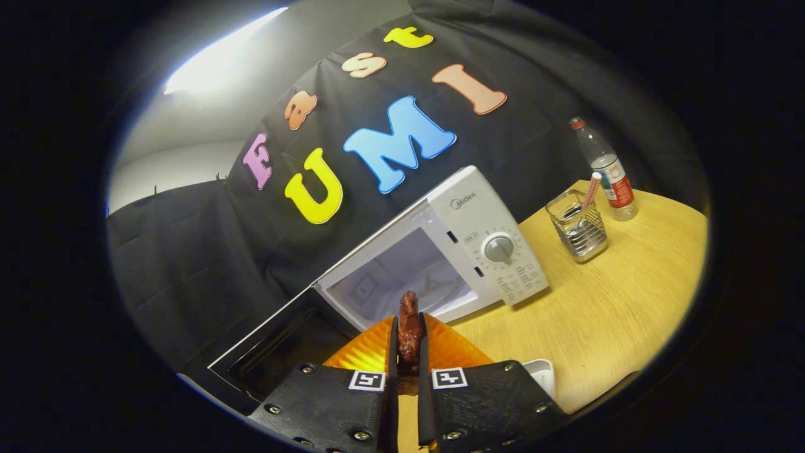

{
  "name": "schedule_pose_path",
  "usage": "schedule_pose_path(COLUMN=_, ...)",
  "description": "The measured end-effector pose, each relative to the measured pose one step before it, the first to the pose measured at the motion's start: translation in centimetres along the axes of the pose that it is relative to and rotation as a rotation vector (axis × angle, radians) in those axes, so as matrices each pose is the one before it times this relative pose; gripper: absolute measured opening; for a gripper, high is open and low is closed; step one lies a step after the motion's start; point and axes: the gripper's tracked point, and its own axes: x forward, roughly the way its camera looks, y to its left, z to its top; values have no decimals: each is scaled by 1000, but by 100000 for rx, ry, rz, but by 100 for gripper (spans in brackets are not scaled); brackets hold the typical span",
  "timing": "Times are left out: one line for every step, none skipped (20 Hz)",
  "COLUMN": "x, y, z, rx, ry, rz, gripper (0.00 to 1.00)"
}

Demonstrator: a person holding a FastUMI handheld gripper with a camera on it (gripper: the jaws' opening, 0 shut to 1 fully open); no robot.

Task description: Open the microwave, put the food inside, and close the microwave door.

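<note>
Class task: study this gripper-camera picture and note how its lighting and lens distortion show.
In the gripper view, a bright overexposed glare patch washes out the top; fisheye distortion tilts the white microwave with its open door and curves the yellow wooden table; the claw, shut on the reddish-brown piece of food, stays sharp.

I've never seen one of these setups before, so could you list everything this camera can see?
Microwave: one, white, on the table beyond the fingers, cavity visible.
Microwave door: one, dark with a white edge, swung open beside the cavity.
Food: one reddish-brown piece, held between the fingers, in front of the cavity.
Table: one, light wood, under the microwave.
Wire holder: one, metal, on the table beside the microwave, with a pen-like stick in it.
Bottle: one, clear with a red cap, behind the holder.
White object: one, beside the fingers, unclear what.
Gripper: one, fingers shut on the food.
</note>
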Motion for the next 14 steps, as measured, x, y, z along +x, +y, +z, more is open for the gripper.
schedule_pose_path(x=1127, y=691, z=-100, rx=-848, ry=-538, rz=-301, gripper=12)
schedule_pose_path(x=1114, y=649, z=-242, rx=-1391, ry=-547, rz=-282, gripper=12)
schedule_pose_path(x=1097, y=654, z=-273, rx=-1917, ry=-177, rz=-136, gripper=12)
schedule_pose_path(x=1126, y=395, z=-369, rx=-1426, ry=35, rz=-1045, gripper=12)
schedule_pose_path(x=996, y=366, z=-424, rx=-949, ry=28, rz=-660, gripper=12)
schedule_pose_path(x=992, y=352, z=-498, rx=-693, ry=-123, rz=-536, gripper=12)
schedule_pose_path(x=1023, y=181, z=-439, rx=-1197, ry=-227, rz=-893, gripper=12)
schedule_pose_path(x=1121, y=64, z=-467, rx=-1557, ry=-150, rz=-1015, gripper=12)
schedule_pose_path(x=1024, y=122, z=-488, rx=-647, ry=40, rz=-508, gripper=12)
schedule_pose_path(x=964, y=205, z=-320, rx=-89, ry=-577, rz=-90, gripper=12)
schedule_pose_path(x=1058, y=-1, z=-367, rx=-708, ry=445, rz=-893, gripper=12)
schedule_pose_path(x=1027, y=-193, z=-345, rx=-1008, ry=69, rz=-1550, gripper=12)
schedule_pose_path(x=1118, y=-36, z=-137, rx=-1121, ry=-223, rz=-1215, gripper=12)
schedule_pose_path(x=1044, y=-44, z=22, rx=-495, ry=-609, rz=-676, gripper=12)
